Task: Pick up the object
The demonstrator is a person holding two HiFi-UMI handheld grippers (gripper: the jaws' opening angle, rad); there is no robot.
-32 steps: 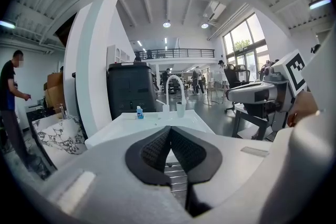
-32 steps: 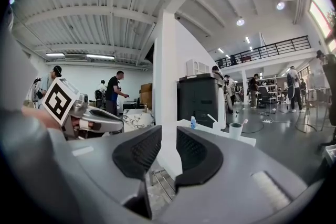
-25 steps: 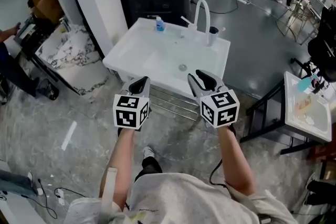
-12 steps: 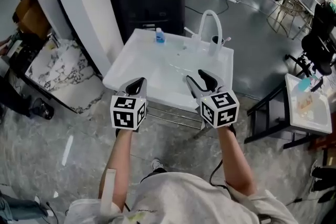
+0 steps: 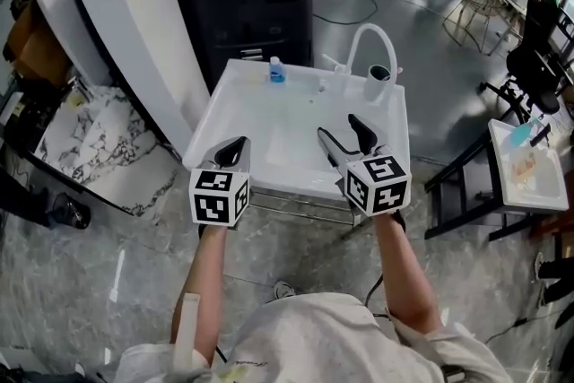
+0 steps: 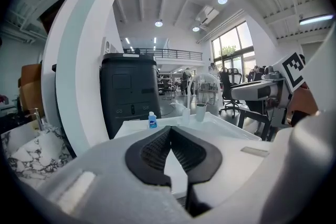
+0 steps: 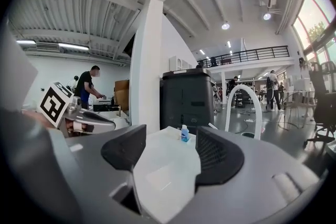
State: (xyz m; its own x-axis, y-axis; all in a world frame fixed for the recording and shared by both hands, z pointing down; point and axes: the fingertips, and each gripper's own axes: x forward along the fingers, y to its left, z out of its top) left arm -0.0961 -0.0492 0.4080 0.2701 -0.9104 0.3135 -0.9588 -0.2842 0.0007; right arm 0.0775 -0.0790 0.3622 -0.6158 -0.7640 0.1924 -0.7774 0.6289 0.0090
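Note:
A small blue bottle (image 5: pixel 276 70) stands at the far rim of the white sink unit (image 5: pixel 224 117), left of the arched white faucet (image 5: pixel 372 40) and a white cup (image 5: pixel 378 83). My left gripper (image 5: pixel 235 146) hovers over the sink's near left edge, its jaws shut with nothing in them. My right gripper (image 5: pixel 339 128) is over the near right part of the basin; its jaws have just been opening and stand wide apart with nothing between them. The bottle (image 6: pixel 152 120) shows far ahead of the left gripper (image 6: pixel 169 132). Beyond the right gripper (image 7: pixel 170 149), the bottle (image 7: pixel 185 134) also stands far off.
A black cabinet (image 5: pixel 242 4) stands behind the sink, with a white pillar (image 5: pixel 126 22) to its left. A small white table (image 5: pixel 529 175) holding items is at the right. People work in the background, and marble slabs (image 5: pixel 90 134) lie at the left.
Both grippers have moved forward to the sink, now over its near edge. The right jaws have spread from narrow to wide. The left jaws stay shut.

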